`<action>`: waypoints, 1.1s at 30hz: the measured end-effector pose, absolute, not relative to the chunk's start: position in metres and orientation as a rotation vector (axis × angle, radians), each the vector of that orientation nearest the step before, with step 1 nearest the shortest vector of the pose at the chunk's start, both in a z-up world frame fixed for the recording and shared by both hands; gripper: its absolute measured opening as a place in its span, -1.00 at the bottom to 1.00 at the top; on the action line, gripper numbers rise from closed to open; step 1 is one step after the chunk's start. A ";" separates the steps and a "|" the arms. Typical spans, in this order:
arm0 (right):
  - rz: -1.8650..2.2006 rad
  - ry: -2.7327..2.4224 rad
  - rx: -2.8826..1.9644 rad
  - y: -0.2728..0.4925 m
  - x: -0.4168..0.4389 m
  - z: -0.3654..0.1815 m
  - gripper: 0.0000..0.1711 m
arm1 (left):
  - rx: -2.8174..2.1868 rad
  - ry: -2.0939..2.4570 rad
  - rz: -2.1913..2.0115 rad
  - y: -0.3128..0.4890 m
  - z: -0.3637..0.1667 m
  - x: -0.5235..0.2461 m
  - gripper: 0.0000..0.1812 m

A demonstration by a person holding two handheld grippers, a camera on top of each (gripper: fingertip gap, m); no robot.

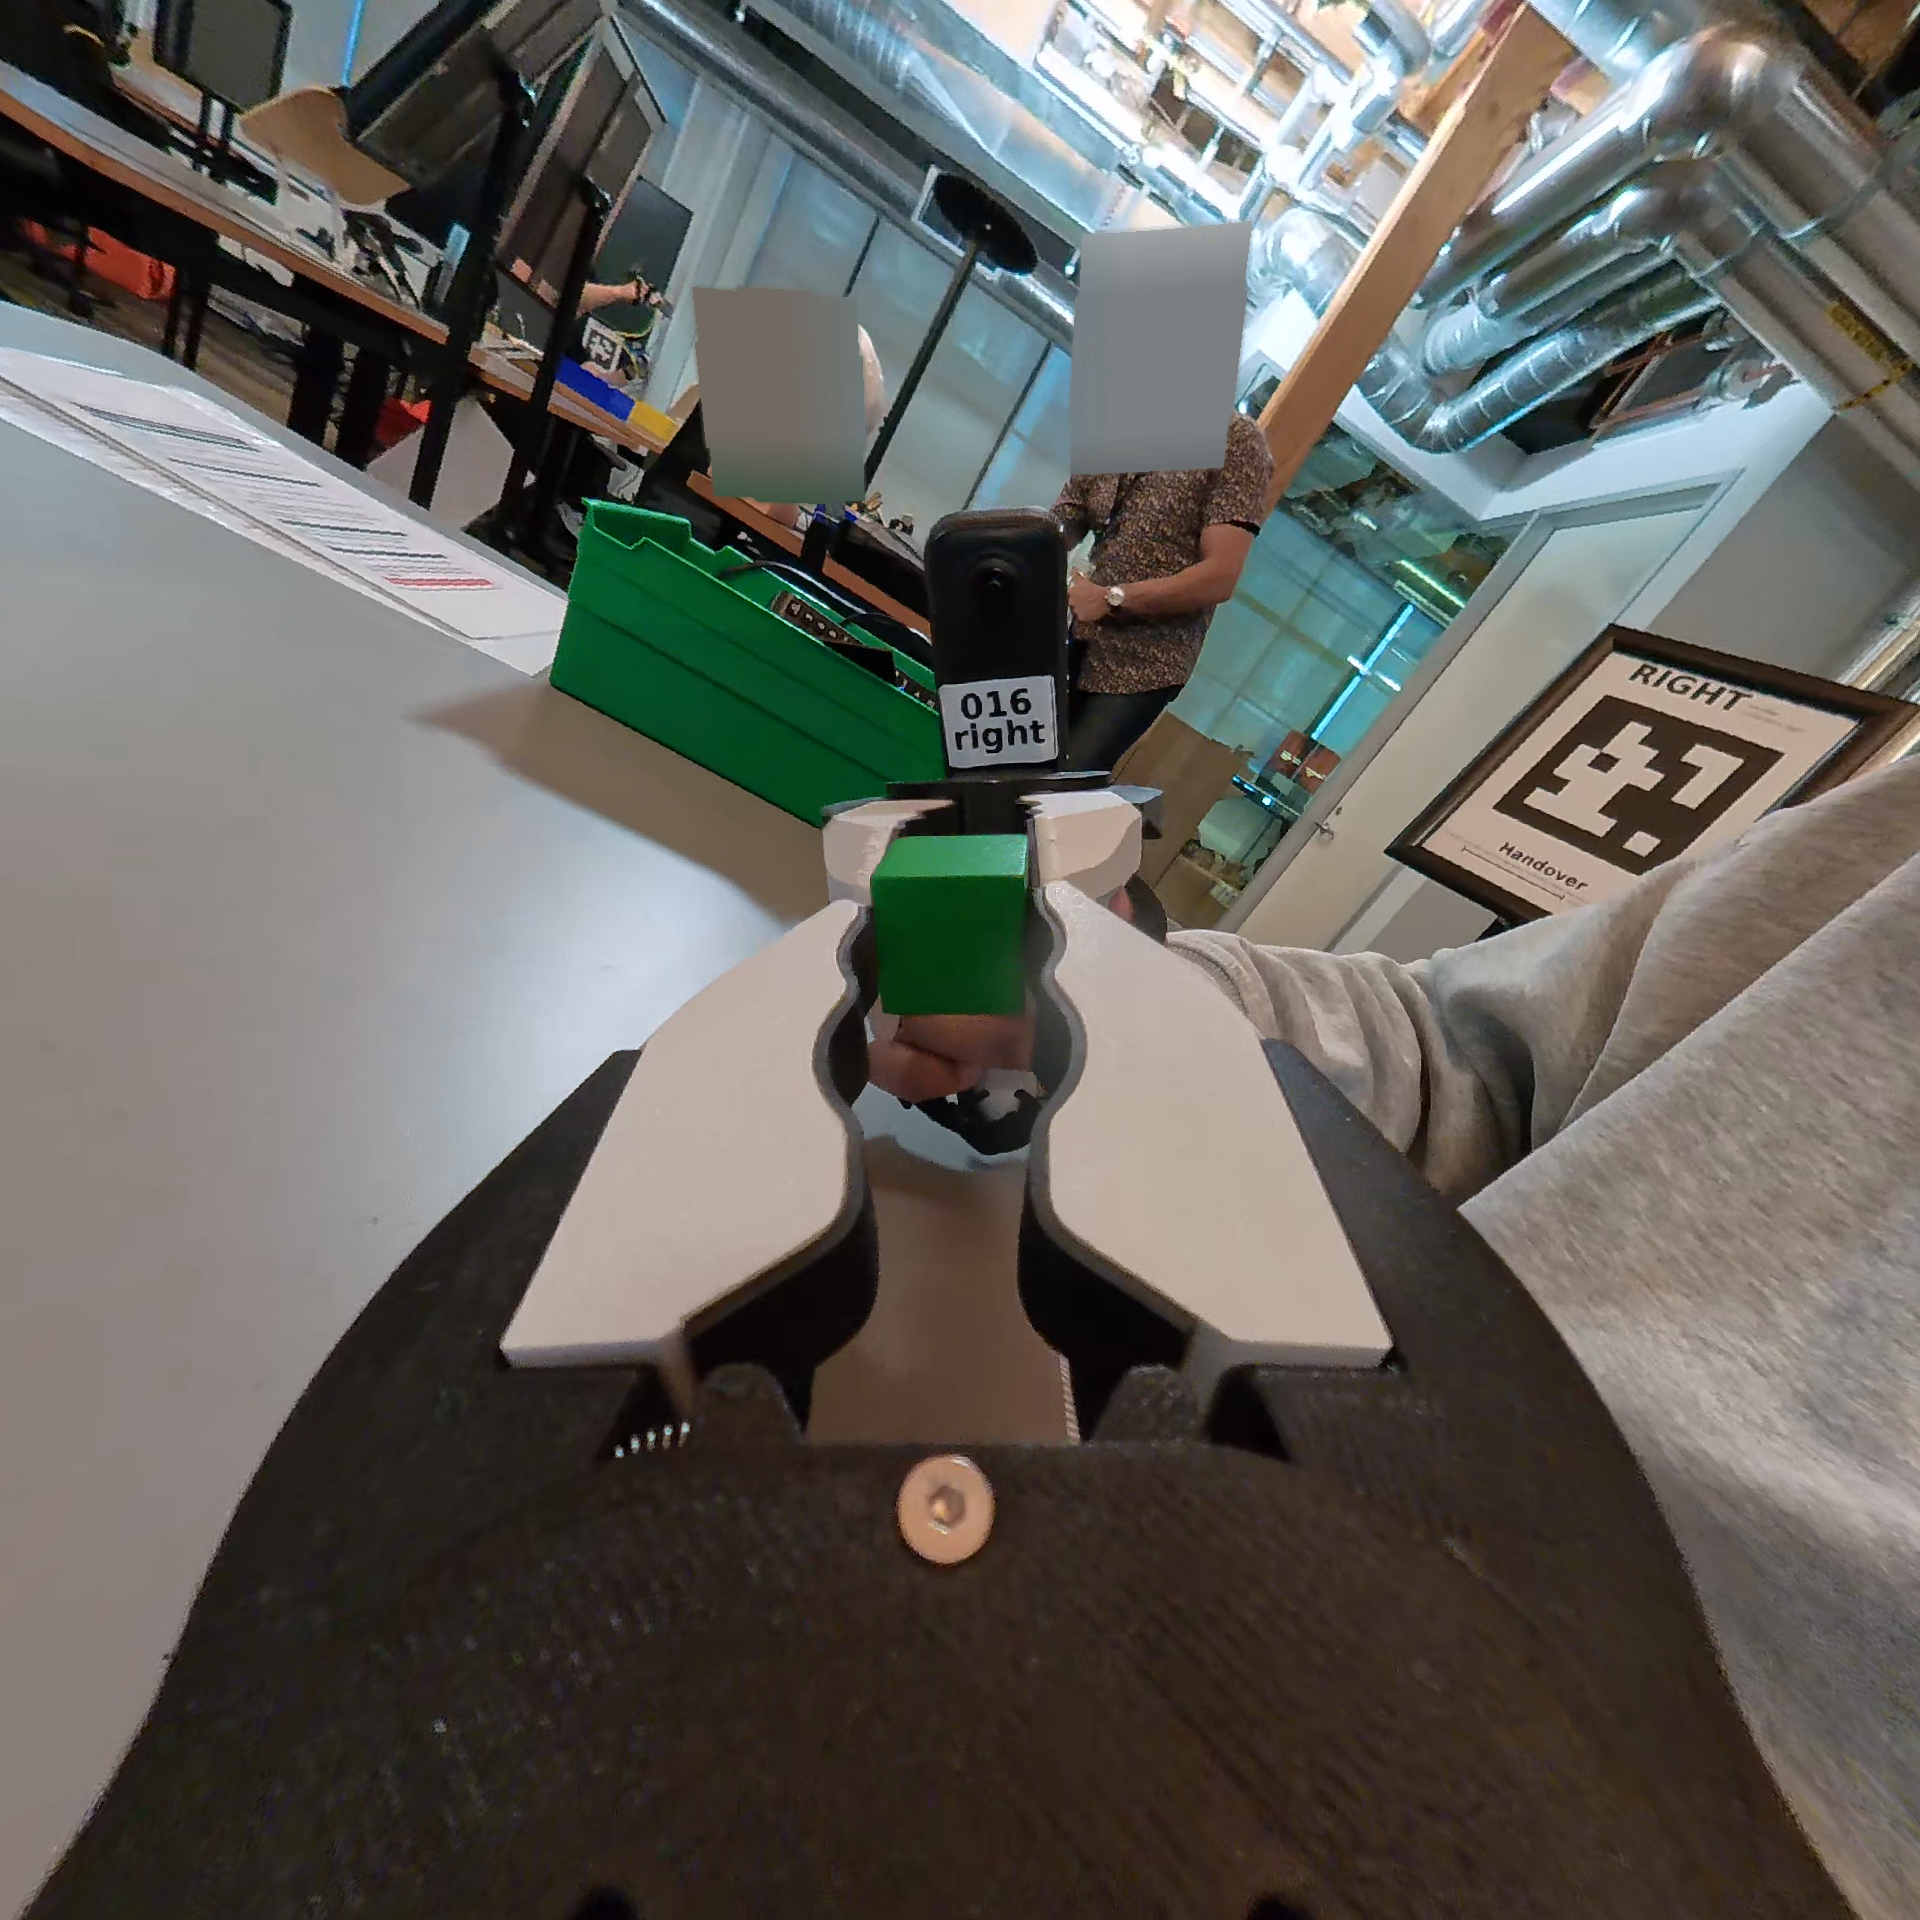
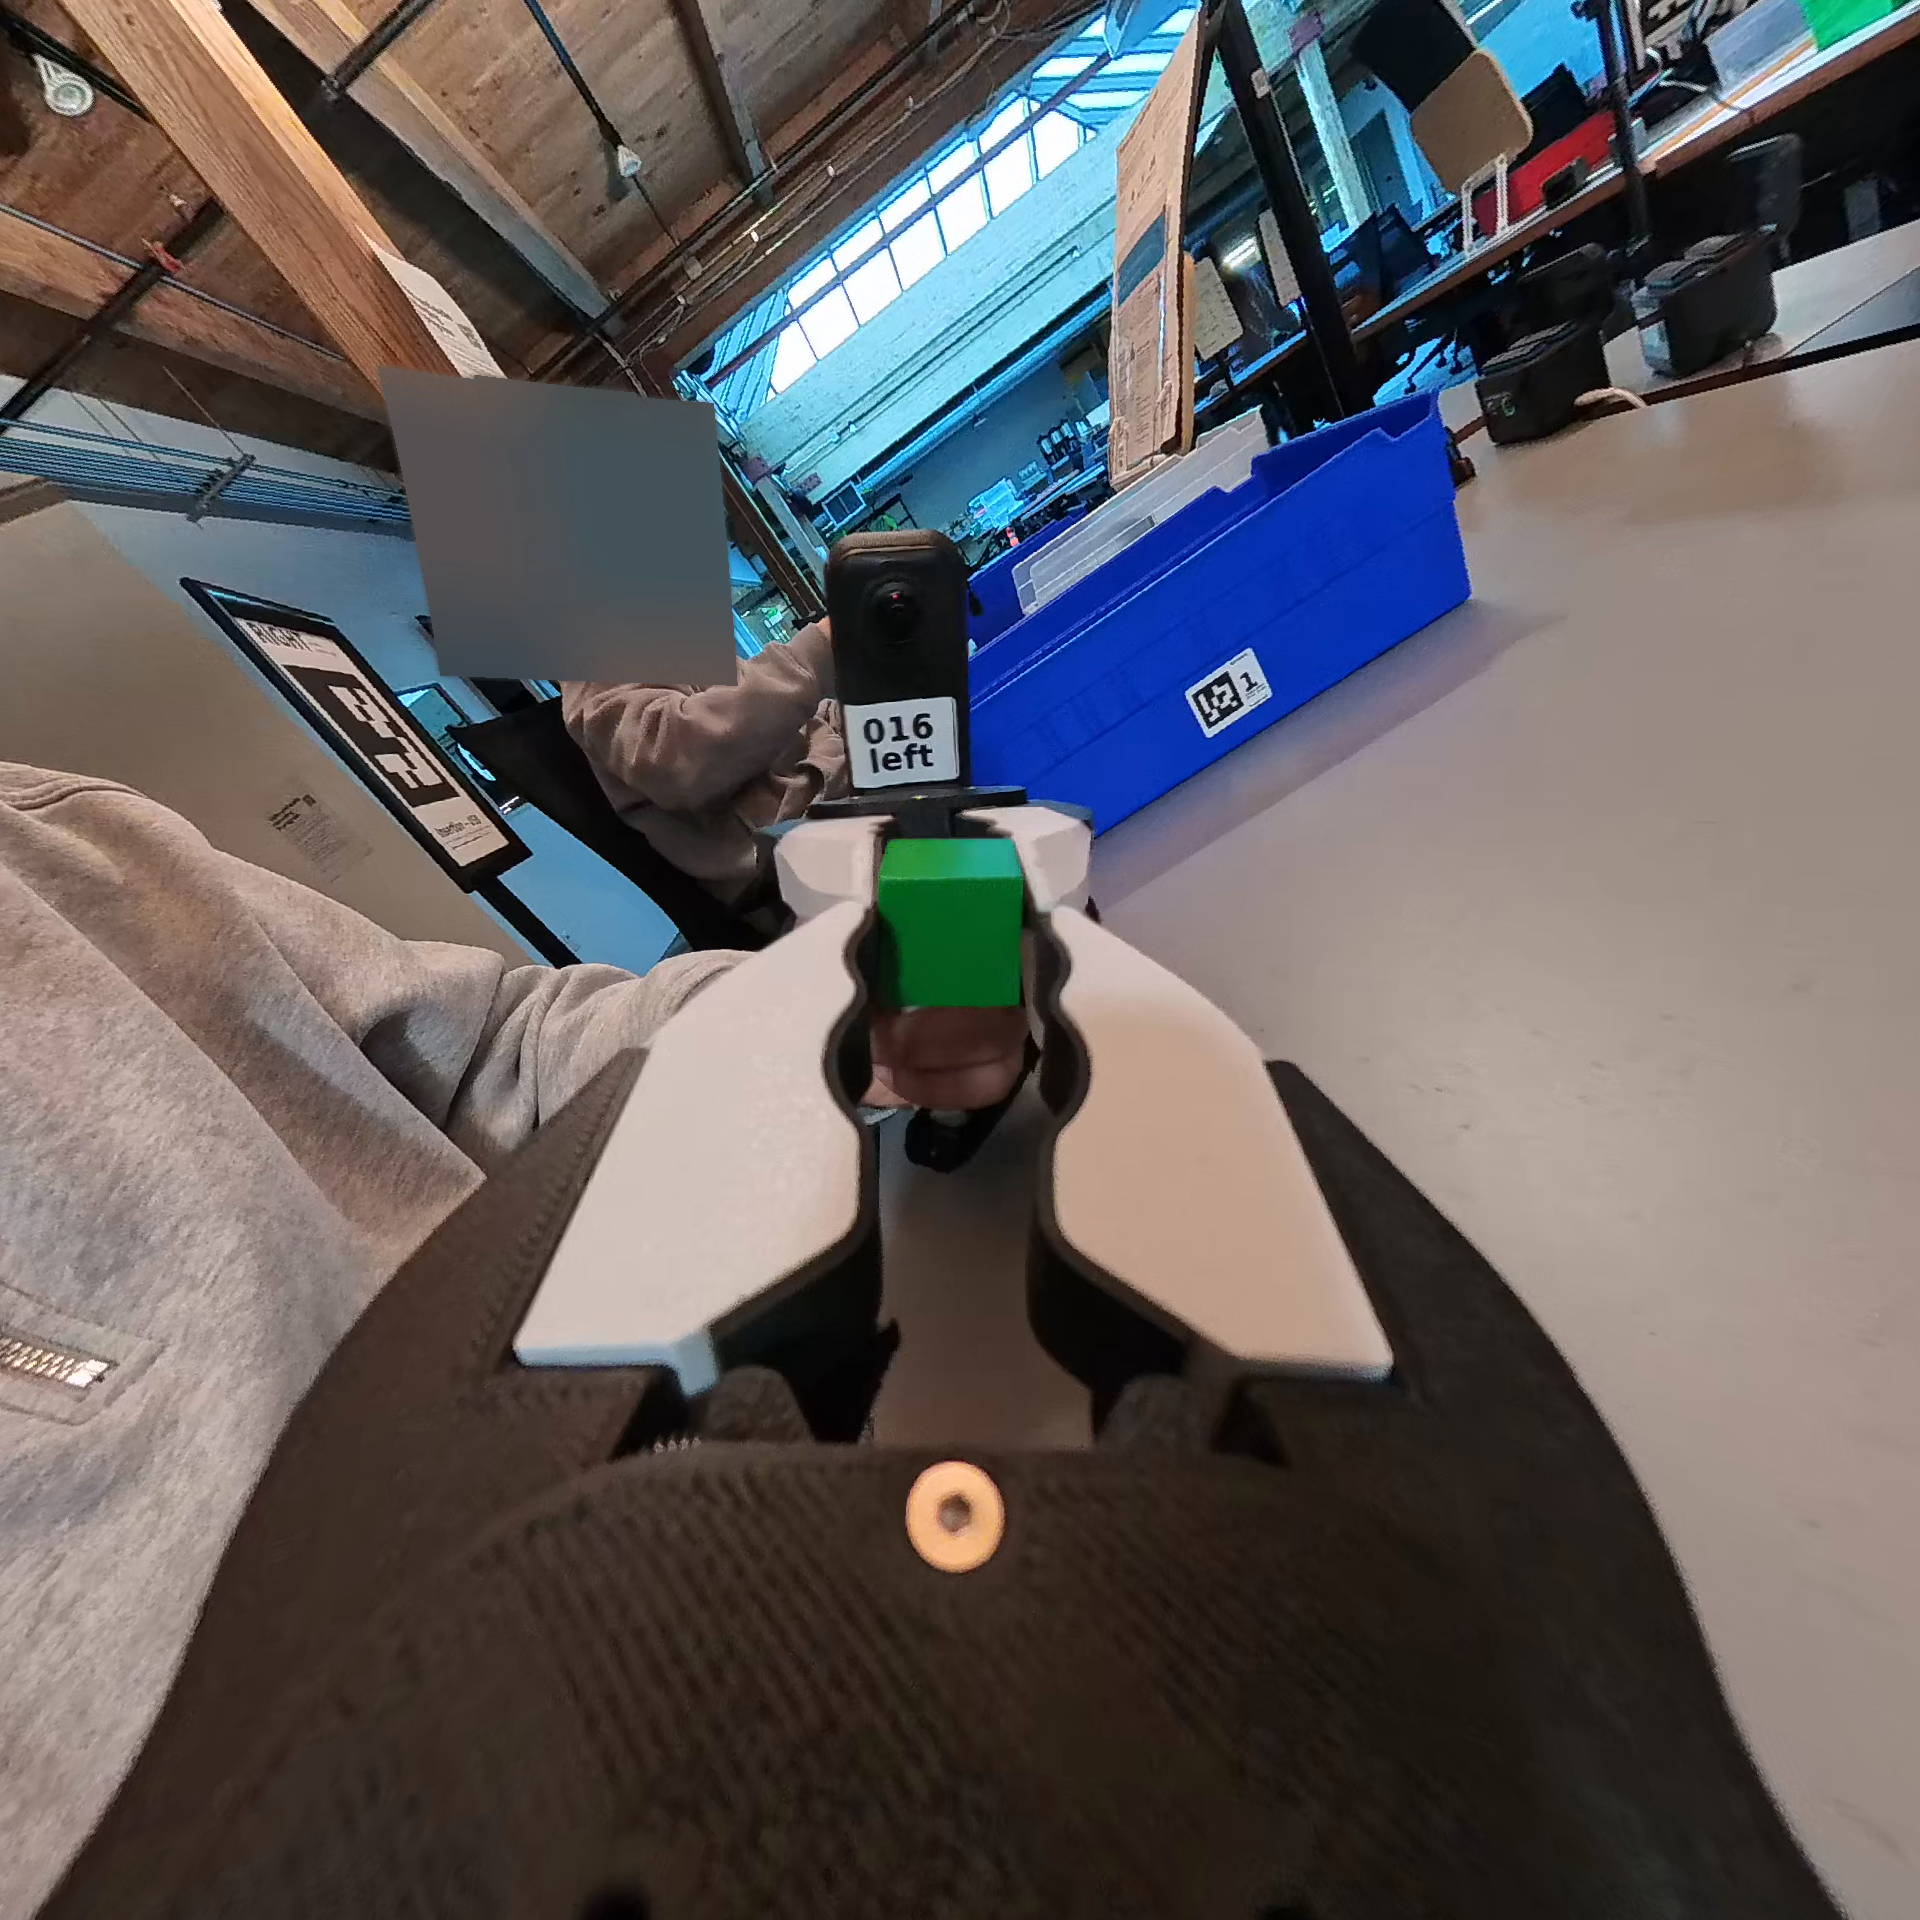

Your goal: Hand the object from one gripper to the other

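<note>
Both grippers, left gripper [image 1: 951, 935] and right gripper [image 2: 951, 935], meet nose to nose, each pinching the green cube [image 1: 951, 935]. Neither is nearer; the cube sits squarely between their tips.

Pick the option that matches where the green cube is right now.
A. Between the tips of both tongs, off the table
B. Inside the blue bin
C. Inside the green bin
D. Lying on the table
A: the green cube sits between the left tongs and the facing right tongs, above the table.

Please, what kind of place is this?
Probably a workshop or lab in an industrial building: silver ducts overhead, long workbenches with equipment, and a blue bin on the grey table.
</note>
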State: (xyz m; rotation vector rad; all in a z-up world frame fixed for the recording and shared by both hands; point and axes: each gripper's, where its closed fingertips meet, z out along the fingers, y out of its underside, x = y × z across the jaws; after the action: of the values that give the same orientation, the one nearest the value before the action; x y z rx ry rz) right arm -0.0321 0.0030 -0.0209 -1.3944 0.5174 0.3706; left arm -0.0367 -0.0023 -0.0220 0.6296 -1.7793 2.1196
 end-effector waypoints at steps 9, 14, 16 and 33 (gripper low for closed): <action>0.357 0.507 -1.415 0.003 -0.034 -0.020 -0.70 | 0.624 -1.756 2.126 -0.002 -0.021 -0.037 -0.70; 0.370 0.539 -1.355 -0.003 -0.028 -0.014 -0.70 | 0.649 -1.785 2.146 -0.003 -0.024 -0.034 -0.56; 0.374 0.569 -1.324 -0.009 -0.022 -0.014 -0.71 | 0.654 -1.796 2.155 -0.003 -0.024 -0.034 -0.51; 0.240 0.510 -1.311 -0.019 -0.015 -0.009 -0.70 | 0.779 -1.226 1.851 0.006 -0.025 -0.027 -0.65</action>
State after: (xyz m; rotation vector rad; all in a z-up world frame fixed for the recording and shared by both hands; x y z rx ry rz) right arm -0.0152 -0.0190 -0.0091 -1.3107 0.5099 0.2400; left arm -0.0266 0.0058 -0.0248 0.7790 -1.2260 1.8511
